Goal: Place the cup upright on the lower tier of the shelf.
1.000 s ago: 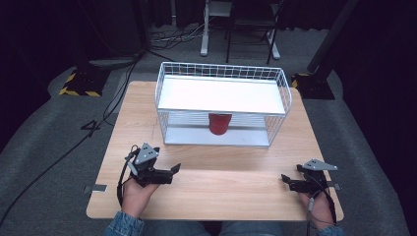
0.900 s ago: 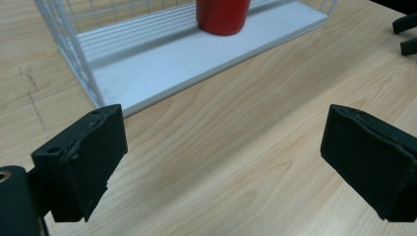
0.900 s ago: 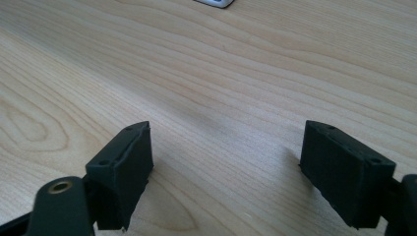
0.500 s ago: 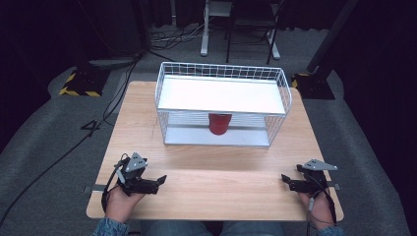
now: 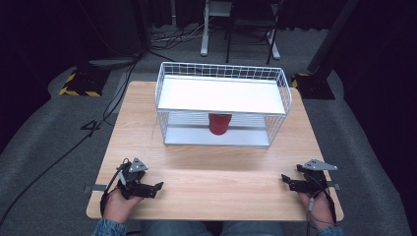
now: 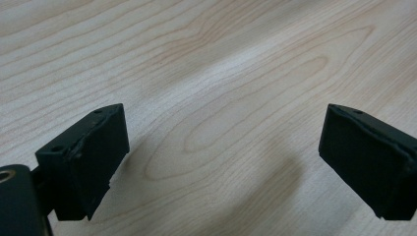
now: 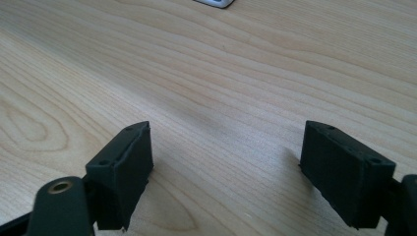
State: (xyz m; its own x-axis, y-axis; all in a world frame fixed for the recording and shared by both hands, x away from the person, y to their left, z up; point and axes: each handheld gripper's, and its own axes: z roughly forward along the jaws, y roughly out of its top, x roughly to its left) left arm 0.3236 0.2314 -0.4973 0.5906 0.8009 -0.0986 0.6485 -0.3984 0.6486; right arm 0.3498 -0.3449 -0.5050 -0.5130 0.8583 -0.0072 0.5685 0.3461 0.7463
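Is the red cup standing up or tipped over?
Standing up. The cup sits upright on the bottom shelf of the wire rack, under the white top shelf, which hides its rim.

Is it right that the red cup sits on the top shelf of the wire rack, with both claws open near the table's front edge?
Not quite. In the high view the red cup stands on the bottom shelf of the wire rack, under the white top shelf. The left claw and right claw are open near the front edge.

A wire basket (image 5: 222,105) stands toward the counter's (image 5: 206,196) far edge with a cup (image 5: 220,123) inside, under its shelf (image 5: 221,96).
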